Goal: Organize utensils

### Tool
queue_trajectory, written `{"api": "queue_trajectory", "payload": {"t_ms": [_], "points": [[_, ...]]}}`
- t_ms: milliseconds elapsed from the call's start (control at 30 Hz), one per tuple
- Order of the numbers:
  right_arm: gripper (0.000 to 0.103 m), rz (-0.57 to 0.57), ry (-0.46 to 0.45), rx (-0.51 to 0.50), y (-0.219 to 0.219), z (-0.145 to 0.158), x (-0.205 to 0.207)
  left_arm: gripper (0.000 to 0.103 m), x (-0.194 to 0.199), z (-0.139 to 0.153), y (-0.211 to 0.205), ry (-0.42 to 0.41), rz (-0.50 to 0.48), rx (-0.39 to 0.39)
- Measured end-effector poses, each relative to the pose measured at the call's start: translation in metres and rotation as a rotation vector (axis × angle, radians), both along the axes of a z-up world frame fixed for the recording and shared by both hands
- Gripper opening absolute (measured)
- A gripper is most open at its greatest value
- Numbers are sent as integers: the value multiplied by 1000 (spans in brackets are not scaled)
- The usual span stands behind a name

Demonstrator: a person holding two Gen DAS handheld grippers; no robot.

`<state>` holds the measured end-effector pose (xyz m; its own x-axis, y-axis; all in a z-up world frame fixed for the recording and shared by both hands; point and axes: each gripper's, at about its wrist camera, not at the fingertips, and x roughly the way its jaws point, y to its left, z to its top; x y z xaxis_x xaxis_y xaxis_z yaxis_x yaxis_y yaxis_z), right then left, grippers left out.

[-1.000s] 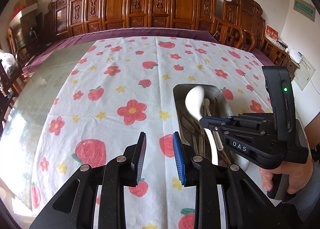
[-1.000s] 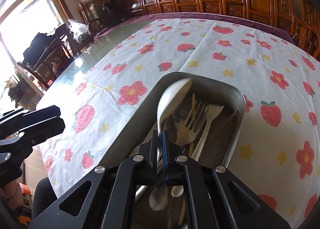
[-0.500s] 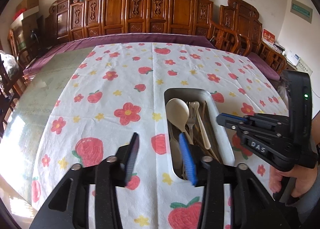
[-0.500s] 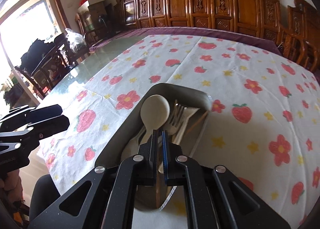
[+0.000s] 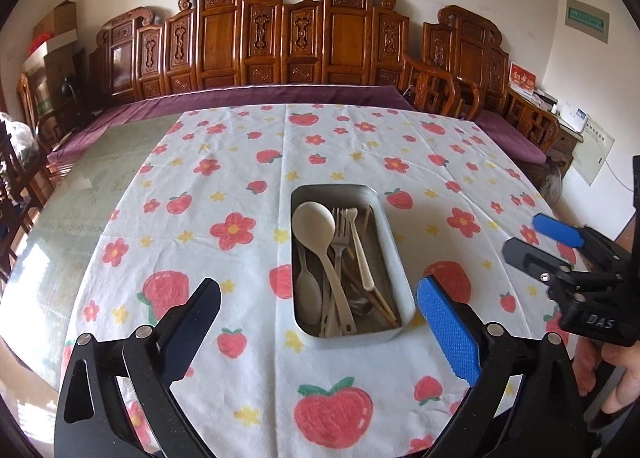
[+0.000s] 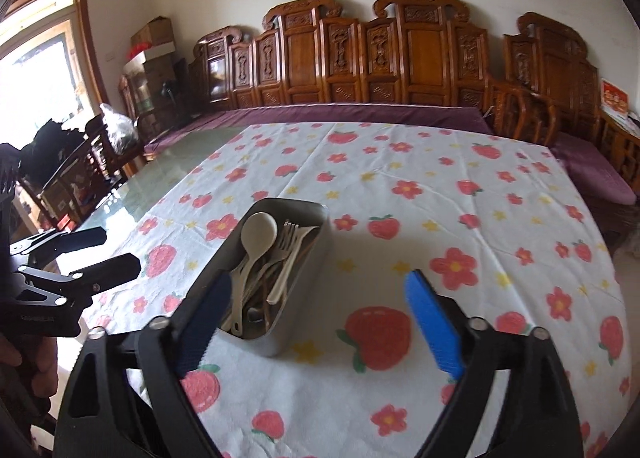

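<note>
Metal, the oblong utensil tray [image 5: 401,285] sits mid-tablecloth [image 5: 248,129]; your left gripper [image 5: 320,312] and right gripper [image 6: 320,316] gape wide and empty, so pinch the light, slippery cream plastic spoon [image 5: 320,234] at its stiff handle.

Utensils [image 5: 340,270] lie in a tray [image 5: 394,246] on the tablecloth [image 5: 240,161].
</note>
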<state>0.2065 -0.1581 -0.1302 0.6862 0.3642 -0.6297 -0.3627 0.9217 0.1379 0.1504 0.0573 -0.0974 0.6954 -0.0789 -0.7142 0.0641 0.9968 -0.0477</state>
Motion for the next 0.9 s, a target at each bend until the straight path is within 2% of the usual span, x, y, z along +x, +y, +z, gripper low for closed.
{"api": "queue_trajectory", "payload": {"t_ms": [33,567,700,900], "points": [[101,-15,-7,-2,-5,2,-5,95,-3,0,-3,0,-2,4],[100,-163,-62,-6,-70,25,-79,95,-51,18,-38,-24,-28,6],[100,-176,-109,-5,-75,45,-95,95,-63,37,-45,-75,-26,11],[100,-174,-217,9,-74,90,-118,95,-83,79,-52,-163,-26,-4]]}}
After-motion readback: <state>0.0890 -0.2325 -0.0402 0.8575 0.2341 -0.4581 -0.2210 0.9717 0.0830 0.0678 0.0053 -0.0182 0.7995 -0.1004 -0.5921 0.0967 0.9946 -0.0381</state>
